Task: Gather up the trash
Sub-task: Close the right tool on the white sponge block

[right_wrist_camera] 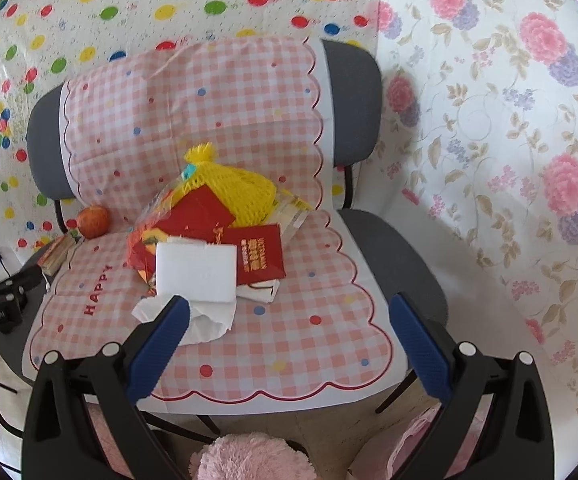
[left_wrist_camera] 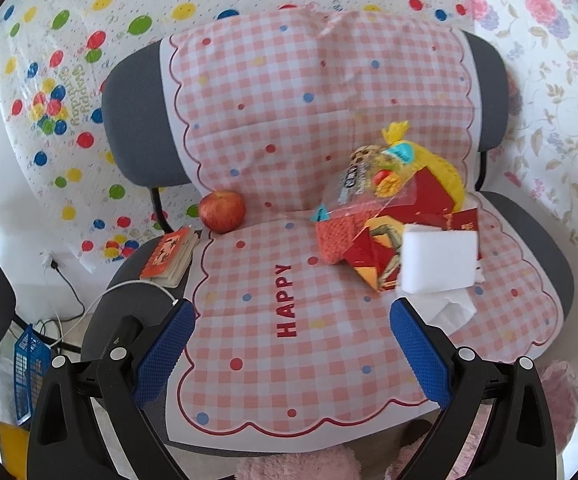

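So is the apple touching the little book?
Apart. In the left wrist view, the apple sits on checked cloth, with a gap before the book.

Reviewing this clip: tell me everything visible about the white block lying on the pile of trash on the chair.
The white block is a plain, unmarked rectangular slab with soft, slightly rounded edges; it looks like foam or a sponge. It lies roughly flat on the front of the pile, tilted a little. It overlaps the red envelopes behind it and rests partly on the crumpled white tissue in front. It seems intact and clean. Neither pair of tongs touches it; both are open and empty, the right tongs hovering just in front.
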A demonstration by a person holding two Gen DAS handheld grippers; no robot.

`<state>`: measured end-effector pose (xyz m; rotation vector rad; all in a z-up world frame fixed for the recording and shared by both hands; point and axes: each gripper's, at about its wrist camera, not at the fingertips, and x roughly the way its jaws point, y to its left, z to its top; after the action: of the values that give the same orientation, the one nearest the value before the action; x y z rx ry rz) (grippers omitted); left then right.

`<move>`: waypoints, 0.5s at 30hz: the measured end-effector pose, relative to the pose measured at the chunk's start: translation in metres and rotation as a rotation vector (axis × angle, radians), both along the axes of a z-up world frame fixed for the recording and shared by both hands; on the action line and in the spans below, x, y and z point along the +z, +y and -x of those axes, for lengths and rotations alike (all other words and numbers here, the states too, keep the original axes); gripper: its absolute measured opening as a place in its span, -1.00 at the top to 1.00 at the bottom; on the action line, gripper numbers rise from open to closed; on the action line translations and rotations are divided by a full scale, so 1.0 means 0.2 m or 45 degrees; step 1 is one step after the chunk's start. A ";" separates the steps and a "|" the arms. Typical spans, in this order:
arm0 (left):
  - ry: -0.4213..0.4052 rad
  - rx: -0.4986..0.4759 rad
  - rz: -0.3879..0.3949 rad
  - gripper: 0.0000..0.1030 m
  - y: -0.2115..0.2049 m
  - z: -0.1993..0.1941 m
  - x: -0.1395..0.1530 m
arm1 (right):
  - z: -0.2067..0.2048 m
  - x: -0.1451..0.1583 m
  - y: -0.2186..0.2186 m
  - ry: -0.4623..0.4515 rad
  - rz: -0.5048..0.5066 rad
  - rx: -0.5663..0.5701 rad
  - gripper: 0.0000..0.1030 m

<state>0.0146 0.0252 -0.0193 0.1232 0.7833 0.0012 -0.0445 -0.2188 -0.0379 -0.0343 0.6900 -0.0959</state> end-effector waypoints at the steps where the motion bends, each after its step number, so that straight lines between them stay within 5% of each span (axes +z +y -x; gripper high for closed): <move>1: -0.003 0.008 -0.011 -0.87 0.00 -0.01 -0.02 | -0.01 -0.03 0.02 0.003 0.008 0.013 -0.89; 7: -0.032 0.008 -0.090 -0.87 0.01 -0.05 -0.14 | -0.09 -0.16 0.05 -0.012 -0.057 0.077 -0.89; 15: 0.082 -0.006 -0.033 -0.87 0.04 -0.19 -0.32 | -0.33 -0.33 0.10 0.088 -0.102 0.176 -0.89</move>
<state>0.0524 0.0324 -0.0836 0.1505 0.8475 0.0030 0.0220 -0.1997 -0.1039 -0.0082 0.7580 0.0659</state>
